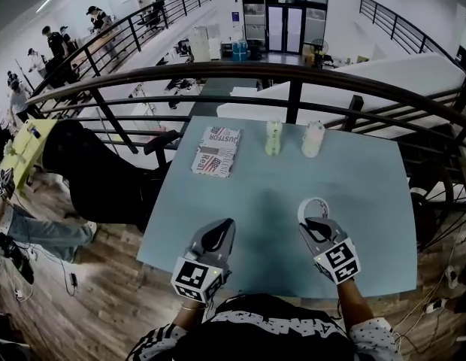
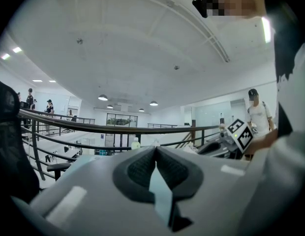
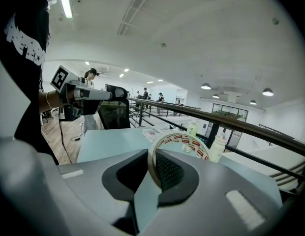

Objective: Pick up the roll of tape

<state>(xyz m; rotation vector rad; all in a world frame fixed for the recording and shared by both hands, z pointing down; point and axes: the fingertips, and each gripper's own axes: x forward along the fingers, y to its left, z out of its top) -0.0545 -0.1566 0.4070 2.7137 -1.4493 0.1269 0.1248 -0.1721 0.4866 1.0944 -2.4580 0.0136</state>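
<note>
- near the front edge of the worktop (image 1: 255, 194), right of middle: roll of tape (image 3: 184, 140), a pale ring with red-printed wrap and an open core, standing on edge in the right tool (image 3: 152, 154).
- right tool: clamped on the roll of tape, one jaw inside the core and one outside, so the ring's wall is pinched between the pads. the roll juts forward past the jaw tips, and seems to be clear of the worktop, though no view shows its underside.
- left tool (image 2: 156, 149): jaws together, nothing between them; hangs over the front left part of the worktop, well apart from the roll.
- handling, judged: light; the wound wall is stiff enough to take a pinch without collapsing. the smooth outer wrap may slide, and a ring held at one spot can swing about the pads if tilted fast.
- hold, judged: across the wall through the core, as now, is the surest place. a grip across the full outside would need far wider jaws.
- also on the worktop: two small pale bottles (image 1: 273, 138) by the far edge, and a printed packet (image 1: 216, 151) towards the far left corner. none is near the roll.
</note>
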